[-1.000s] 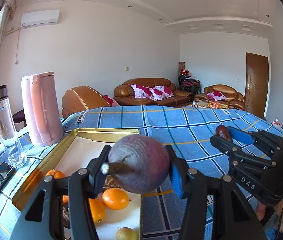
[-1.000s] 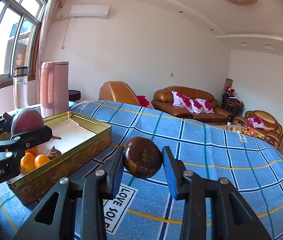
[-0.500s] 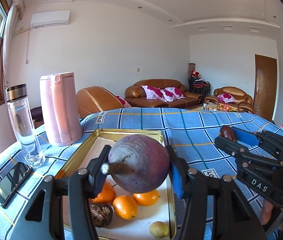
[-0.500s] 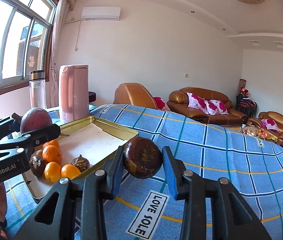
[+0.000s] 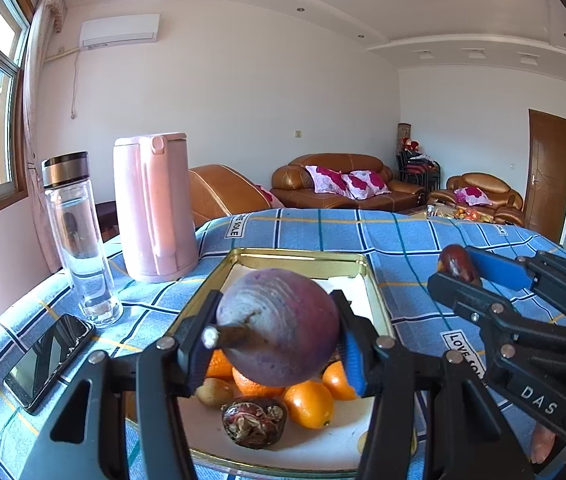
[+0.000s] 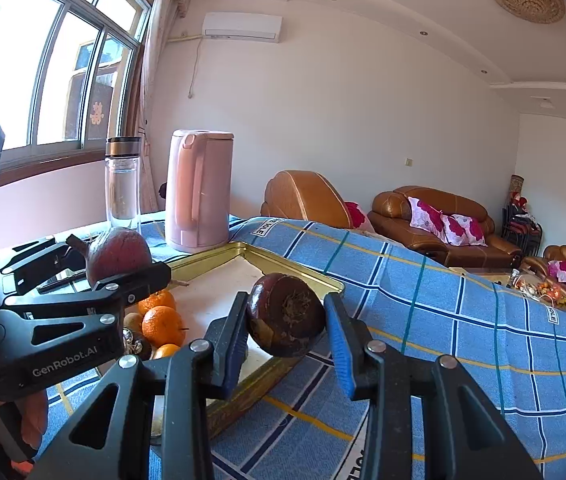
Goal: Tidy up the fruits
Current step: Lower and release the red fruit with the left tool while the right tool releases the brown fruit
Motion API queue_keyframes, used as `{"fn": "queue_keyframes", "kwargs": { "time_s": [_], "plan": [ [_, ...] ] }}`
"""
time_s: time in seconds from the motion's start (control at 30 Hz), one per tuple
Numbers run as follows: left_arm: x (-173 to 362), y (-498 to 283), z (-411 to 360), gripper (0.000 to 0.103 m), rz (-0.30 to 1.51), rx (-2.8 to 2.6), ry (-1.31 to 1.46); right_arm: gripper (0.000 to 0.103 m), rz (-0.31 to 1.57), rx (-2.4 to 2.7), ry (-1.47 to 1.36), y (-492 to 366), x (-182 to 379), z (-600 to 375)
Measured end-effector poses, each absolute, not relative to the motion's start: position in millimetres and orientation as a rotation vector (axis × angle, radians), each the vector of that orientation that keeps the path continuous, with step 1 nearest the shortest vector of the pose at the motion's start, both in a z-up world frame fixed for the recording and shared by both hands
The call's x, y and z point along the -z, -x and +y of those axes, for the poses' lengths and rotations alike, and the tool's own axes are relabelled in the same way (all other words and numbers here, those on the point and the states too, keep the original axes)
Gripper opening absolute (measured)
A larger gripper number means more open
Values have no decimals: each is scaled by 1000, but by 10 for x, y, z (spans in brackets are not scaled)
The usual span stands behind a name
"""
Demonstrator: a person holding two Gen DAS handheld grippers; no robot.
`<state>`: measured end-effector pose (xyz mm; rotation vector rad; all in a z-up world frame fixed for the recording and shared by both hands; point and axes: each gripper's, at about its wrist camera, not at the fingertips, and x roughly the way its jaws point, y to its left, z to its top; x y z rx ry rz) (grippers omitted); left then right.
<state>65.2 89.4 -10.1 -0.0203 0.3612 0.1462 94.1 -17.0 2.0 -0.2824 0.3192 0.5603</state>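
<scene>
My left gripper (image 5: 275, 336) is shut on a large purple fruit with a stub stem (image 5: 279, 326), held above the near end of a gold tin tray (image 5: 379, 304). In the tray lie several oranges (image 5: 309, 404), a small brown-green fruit (image 5: 215, 392) and a wrinkled dark fruit (image 5: 253, 422). My right gripper (image 6: 285, 322) is shut on a dark brown round fruit (image 6: 285, 314), held over the tray's right rim (image 6: 303, 274). The left gripper with its purple fruit (image 6: 119, 256) shows in the right wrist view, and the right gripper (image 5: 459, 276) shows at the right of the left wrist view.
A pink kettle (image 5: 153, 208) and a glass water bottle (image 5: 77, 236) stand left of the tray on the blue checked tablecloth (image 5: 403, 236). A phone (image 5: 49, 360) lies near the table's left front edge. Sofas (image 5: 343, 186) stand behind.
Both grippers have swung left toward the tray, each still holding its fruit. The tray's fruit now sits directly under my left gripper, and my right gripper is over the tray's right rim.
</scene>
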Motion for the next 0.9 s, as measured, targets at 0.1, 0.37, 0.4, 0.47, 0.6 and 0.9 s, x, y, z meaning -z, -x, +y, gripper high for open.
{"fn": "queue_keyframes", "kwargs": {
  "time_s": [0.1, 0.37, 0.4, 0.47, 0.6, 0.9],
  "plan": [
    [126, -651, 959, 55, 372, -157, 27, 39, 323, -578, 291, -929, -3, -74],
    [182, -615, 1114, 55, 390, -188, 33, 39, 341, -619, 310, -893, 57, 137],
    [194, -614, 1134, 55, 394, -191, 35, 39, 344, -623, 312, -888, 71, 159],
    [216, -609, 1179, 55, 402, -198, 41, 39, 350, -630, 318, -884, 98, 205],
    [259, -613, 1257, 55, 417, -212, 47, 39, 367, -645, 328, -880, 154, 279],
    [362, -674, 1404, 55, 485, -211, 77, 40, 472, -668, 366, -994, 341, 466]
  ]
}}
